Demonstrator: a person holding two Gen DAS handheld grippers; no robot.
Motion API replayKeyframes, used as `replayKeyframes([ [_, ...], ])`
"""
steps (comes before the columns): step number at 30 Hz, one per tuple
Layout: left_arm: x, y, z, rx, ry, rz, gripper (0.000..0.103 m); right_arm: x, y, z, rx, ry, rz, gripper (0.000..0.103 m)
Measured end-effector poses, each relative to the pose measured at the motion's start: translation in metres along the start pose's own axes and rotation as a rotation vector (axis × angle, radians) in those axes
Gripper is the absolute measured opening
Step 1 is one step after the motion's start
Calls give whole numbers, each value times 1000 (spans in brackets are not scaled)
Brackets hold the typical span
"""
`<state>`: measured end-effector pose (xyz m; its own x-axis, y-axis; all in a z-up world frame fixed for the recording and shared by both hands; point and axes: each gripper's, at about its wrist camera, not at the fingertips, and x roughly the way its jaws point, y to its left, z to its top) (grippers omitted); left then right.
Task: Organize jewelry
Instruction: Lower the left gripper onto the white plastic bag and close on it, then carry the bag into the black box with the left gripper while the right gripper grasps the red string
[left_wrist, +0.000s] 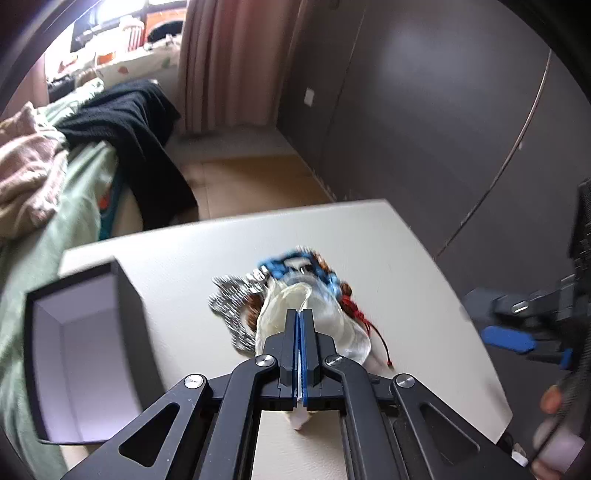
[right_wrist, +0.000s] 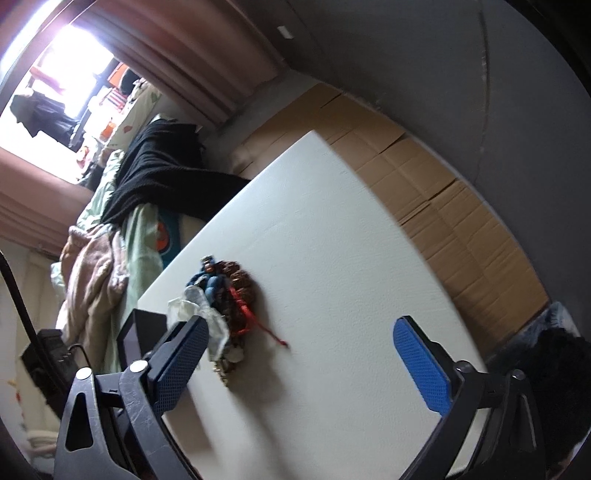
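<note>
Bedroom setting: a white surface (left_wrist: 207, 254) stands beside a bed (left_wrist: 55, 229) covered in green bedding, with a black knit garment (left_wrist: 129, 122) draped over its edge and pink curtains (left_wrist: 229, 62) behind. Flattened cardboard (right_wrist: 443, 192) lies on the floor along the far side of the surface in the right wrist view. A heap of jewelry (left_wrist: 291, 291) sits near the middle of the surface; it comprises a blue beaded strand (left_wrist: 295, 264), a silver patterned piece (left_wrist: 229, 306), brown beads and a red cord (left_wrist: 373, 332) trailing out toward the right. A translucent white pouch (left_wrist: 295, 317) lies on top of the heap on the near side. Left gripper (left_wrist: 298, 321): jaws pressed together, pinching a fold of the pouch, whose material also shows below the jaws. An open dark box (left_wrist: 85, 343) with a pale lining stands on the left part of the surface, just beside the heap and apart from it. Right gripper (right_wrist: 299, 354): jaws spread wide, blue pads (right_wrist: 421, 365) exposed, nothing between them; it is held above the bare surface to the right of the heap. Motion blur softens the heap, so individual items cannot be told apart further.
</note>
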<state>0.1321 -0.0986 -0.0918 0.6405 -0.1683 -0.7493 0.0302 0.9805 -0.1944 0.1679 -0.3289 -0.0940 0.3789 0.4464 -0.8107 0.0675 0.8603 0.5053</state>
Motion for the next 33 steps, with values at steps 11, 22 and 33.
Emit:
replayKeyframes([
  [11,-40,29,11,-80,-79,-33,0,34,28,-1,-64,37,43,63],
  [22,-73,52,15,-135,-145,-54,0,77,44,-3,-82,72,48,28],
  [33,-111,71,14,-171,-218,-53,0,49,55,-3,-94,16,149,4],
])
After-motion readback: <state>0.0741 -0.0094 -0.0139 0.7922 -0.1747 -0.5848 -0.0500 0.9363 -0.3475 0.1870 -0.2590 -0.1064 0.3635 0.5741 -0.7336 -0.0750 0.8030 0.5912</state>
